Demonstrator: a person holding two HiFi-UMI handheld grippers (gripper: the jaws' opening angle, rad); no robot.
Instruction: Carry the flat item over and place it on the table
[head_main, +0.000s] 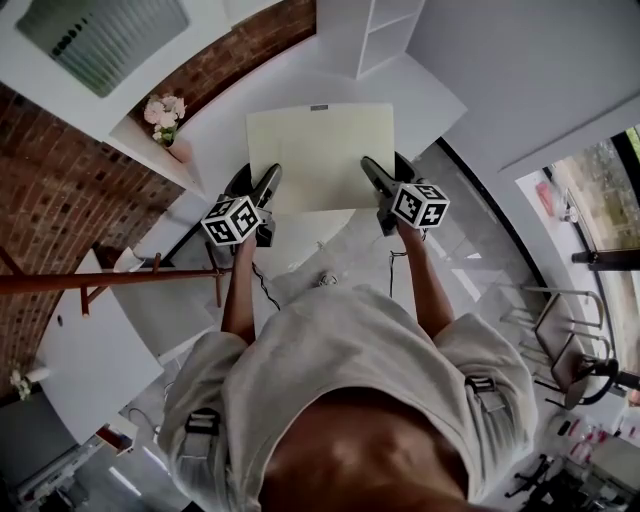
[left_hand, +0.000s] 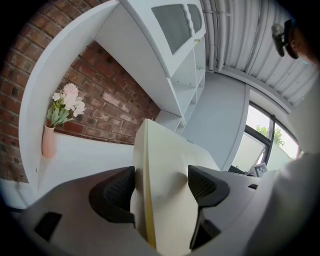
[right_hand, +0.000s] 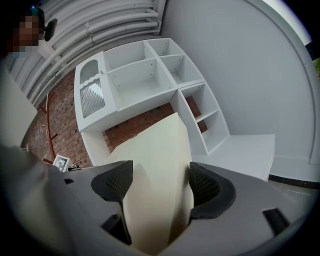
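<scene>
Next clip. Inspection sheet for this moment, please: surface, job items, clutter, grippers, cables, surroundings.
Surface: white table, beneath the carried item.
Job's things: cream flat panel, gripped along its near edge; contact with the table cannot be told.
Clutter: nothing seen.
Grippers: left gripper and right gripper each shut on the panel.
Cables: thin dark cable hangs below the left gripper.
Surroundings: vase of pink flowers on a ledge, white shelf unit, brick wall.

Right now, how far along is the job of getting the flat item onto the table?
Done: the cream panel is lifted, gripped by the left gripper and right gripper. In hand: it is carried, apparently above the white table. Left: lowering it flat and releasing.
</scene>
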